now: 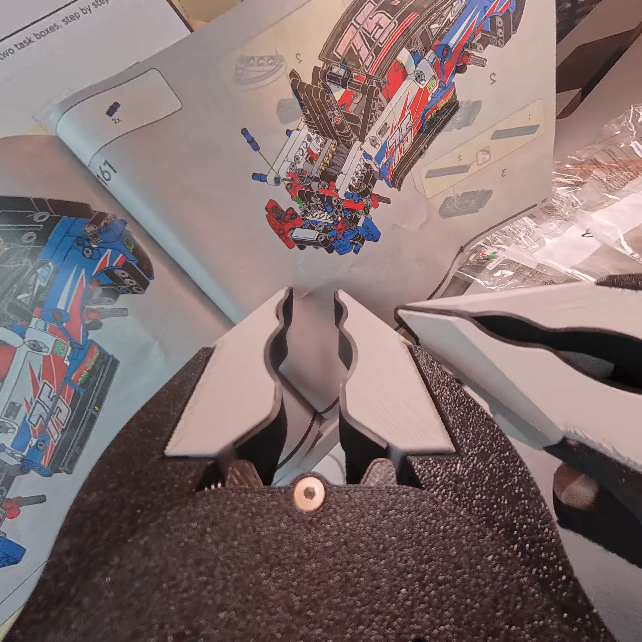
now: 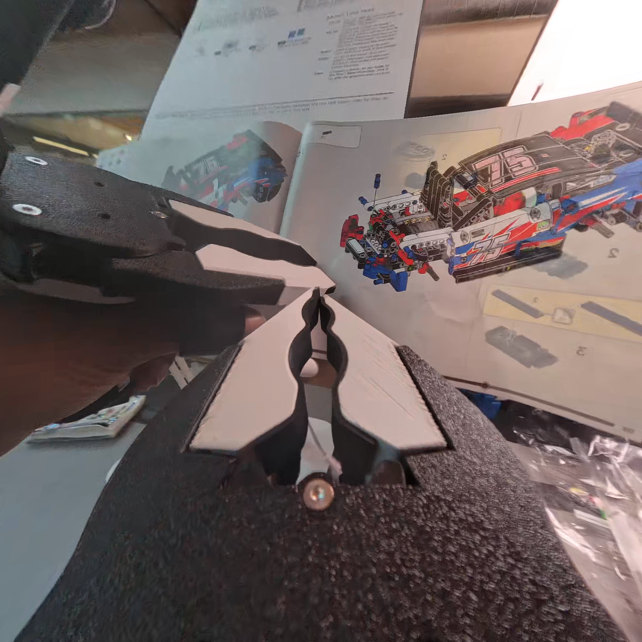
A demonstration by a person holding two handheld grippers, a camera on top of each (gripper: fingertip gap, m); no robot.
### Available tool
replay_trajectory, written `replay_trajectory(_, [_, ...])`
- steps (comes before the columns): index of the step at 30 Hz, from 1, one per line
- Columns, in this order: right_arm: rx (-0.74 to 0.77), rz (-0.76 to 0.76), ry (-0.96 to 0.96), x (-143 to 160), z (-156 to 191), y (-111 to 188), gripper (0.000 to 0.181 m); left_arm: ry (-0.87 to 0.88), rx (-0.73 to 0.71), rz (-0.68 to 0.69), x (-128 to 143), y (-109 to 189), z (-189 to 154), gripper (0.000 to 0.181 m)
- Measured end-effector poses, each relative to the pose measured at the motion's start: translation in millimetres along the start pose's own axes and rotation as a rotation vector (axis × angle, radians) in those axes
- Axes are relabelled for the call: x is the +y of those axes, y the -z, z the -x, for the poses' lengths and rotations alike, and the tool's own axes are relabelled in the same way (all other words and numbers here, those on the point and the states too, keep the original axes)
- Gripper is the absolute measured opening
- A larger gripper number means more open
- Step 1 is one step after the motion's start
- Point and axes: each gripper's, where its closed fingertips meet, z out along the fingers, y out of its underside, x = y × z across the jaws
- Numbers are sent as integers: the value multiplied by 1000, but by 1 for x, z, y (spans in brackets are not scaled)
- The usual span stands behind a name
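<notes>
**Both grippers at the lower edge of the open building-instruction booklet**

My left gripper (image 1: pixel 314 295), grey fingers on a black textured body, has its tips spread a little, the lower edge of a booklet page lying in the gap; I cannot tell whether they grip it. My right gripper (image 2: pixel 319 293) has its tips pressed almost together on that same paper edge, though real contact is hard to judge. In the right wrist view the two grippers' tips meet nearly touching.

The open paper instruction booklet (image 1: pixel 215 180) shows a red, white and blue brick-built race car on both pages. Its right page (image 2: pixel 399 340) is lifted and curved.

Behind the booklet lies a white printed sheet (image 2: pixel 264 69). To the right are crinkled clear plastic bags (image 1: pixel 590 215). A thin closed booklet (image 2: pixel 93 422) lies on the grey tabletop (image 2: pixel 52 521) to the left. Brown cardboard (image 1: pixel 590 52) stands beyond; the room behind is blurred.
</notes>
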Motion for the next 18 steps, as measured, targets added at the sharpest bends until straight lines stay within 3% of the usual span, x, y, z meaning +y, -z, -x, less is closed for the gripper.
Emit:
replay_trajectory(2, [16,51,-41,3,-9,-2,0,6,3,1,0,0,0,23])
replay_trajectory(5, [-14,146,-186,30,-11,7,0,15,24,-7,-1,2,-2,24])
replay_trajectory(7, [-60,202,-147,52,-2,15,29,2,34,-13,-1,3,-2,25])
replay_trajectory(10, [-109,319,35,84,16,18,47,-26,47,-8,-1,4,-4,27])
replay_trajectory(13, [-70,470,227,108,15,7,34,-51,60,0,-1,7,-6,27])
replay_trajectory(15, [-59,540,323,115,8,4,0,-55,95,3,1,10,-10,28])
replay_trajectory(18, [-8,545,580,102,-8,8,0,-48,169,22,10,13,-16,31])
